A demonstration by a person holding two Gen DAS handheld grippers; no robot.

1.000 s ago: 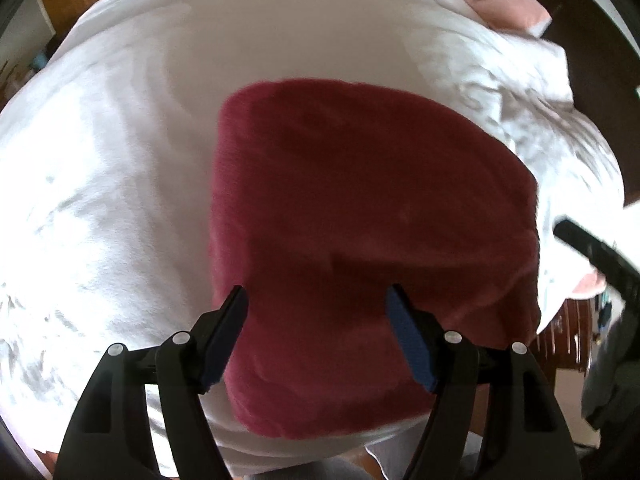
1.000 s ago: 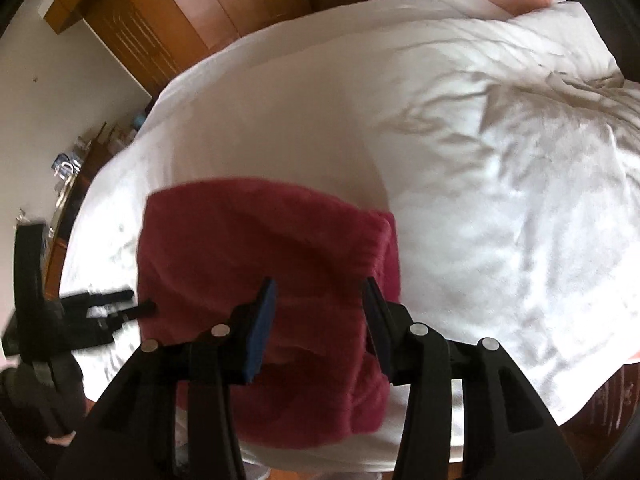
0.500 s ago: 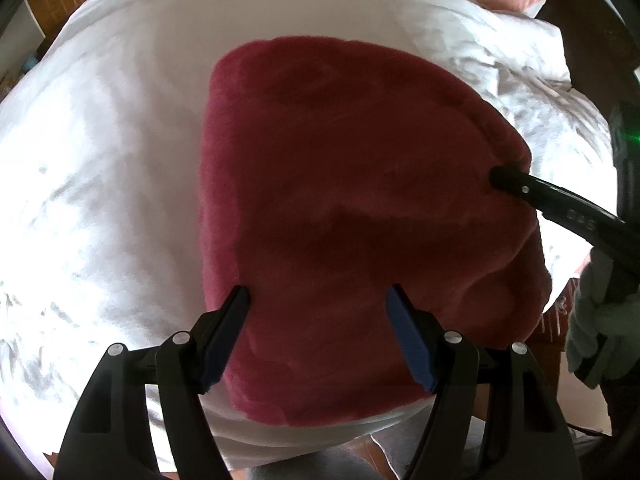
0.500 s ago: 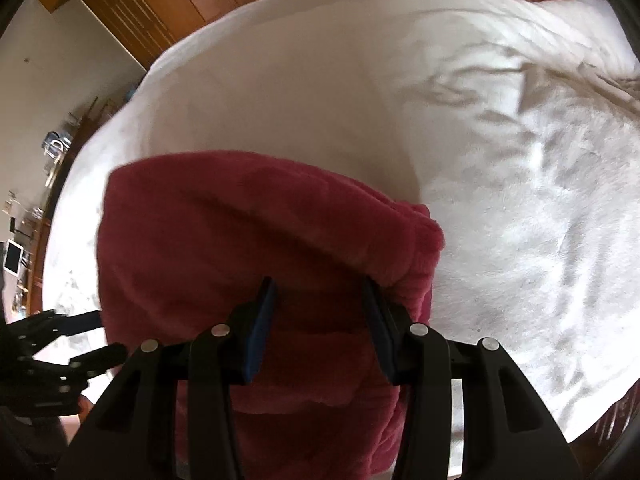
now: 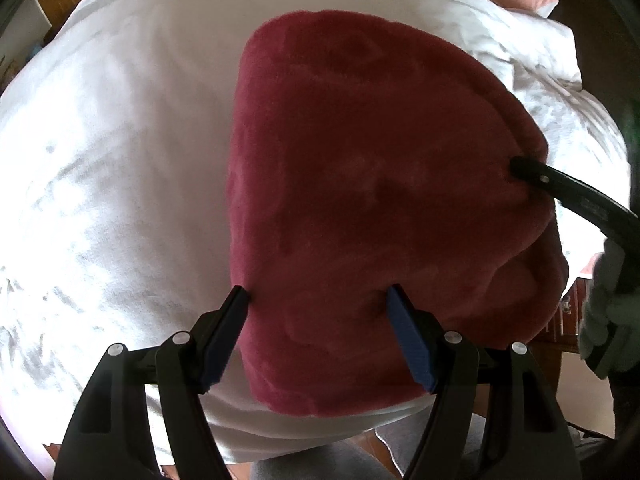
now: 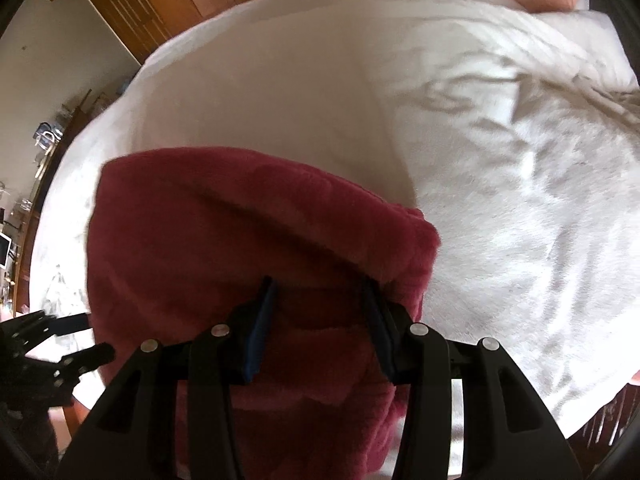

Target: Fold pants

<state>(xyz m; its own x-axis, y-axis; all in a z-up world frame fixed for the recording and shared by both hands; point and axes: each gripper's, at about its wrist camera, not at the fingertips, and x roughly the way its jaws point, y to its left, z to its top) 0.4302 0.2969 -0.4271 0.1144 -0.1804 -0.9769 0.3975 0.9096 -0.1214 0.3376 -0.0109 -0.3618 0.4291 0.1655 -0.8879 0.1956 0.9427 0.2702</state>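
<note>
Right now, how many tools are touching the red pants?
2. The left tool is open, its fingers pressing the pants' near edge on the white bedding; the right tool is open, pushed into the far-right corner.

Both wrist views look down closely past their gripper at the same pants (image 5: 380, 184) on the bed (image 5: 120, 160).

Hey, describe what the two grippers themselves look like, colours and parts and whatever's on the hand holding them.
Both the left gripper and right gripper are matte black plastic, built from flat linkage bars with slotted cut-outs and round silver pivot screws. Each finger carries a long dark blue pad. In the left view, the person's hand wears a pale grey glove. No cables show.
</note>
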